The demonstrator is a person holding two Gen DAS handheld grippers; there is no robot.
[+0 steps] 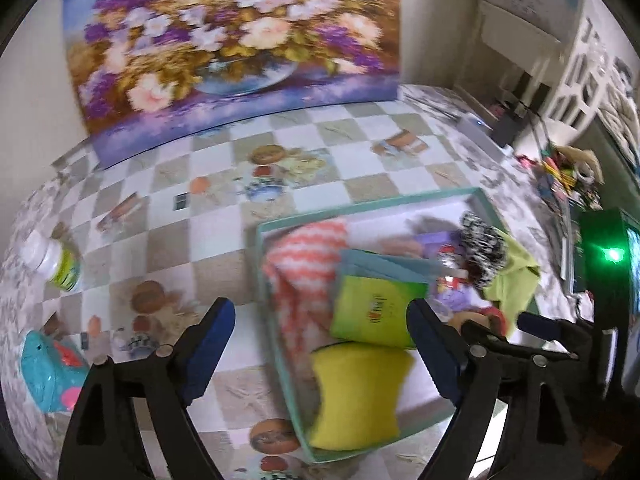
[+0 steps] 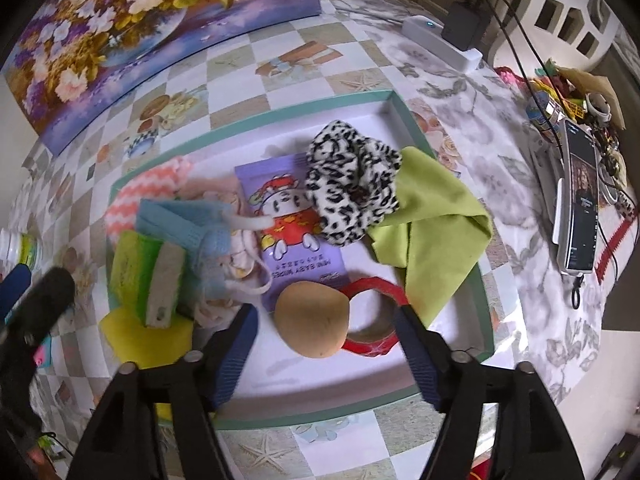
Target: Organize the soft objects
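Note:
A shallow teal-rimmed tray (image 2: 400, 108) holds several soft things: a leopard-print scrunchie (image 2: 352, 178), a lime cloth (image 2: 436, 220), a tan round sponge (image 2: 312, 318), a red tape roll (image 2: 380, 320), a purple packet (image 2: 292, 220), a green sponge (image 2: 144, 276), a yellow cloth (image 2: 140, 336) and a coral zigzag cloth (image 2: 136, 200). My right gripper (image 2: 326, 352) is open just above the tan sponge. My left gripper (image 1: 322, 350) is open over the tray's left end (image 1: 280, 340), above the yellow cloth (image 1: 356, 392) and green sponge (image 1: 372, 308).
A flower painting (image 1: 232, 48) leans against the back wall. A white-capped bottle (image 1: 52, 260) and a teal toy (image 1: 48, 368) lie at the table's left. A power strip (image 2: 440, 40), a phone (image 2: 580, 196) and clutter (image 2: 568, 96) sit to the right.

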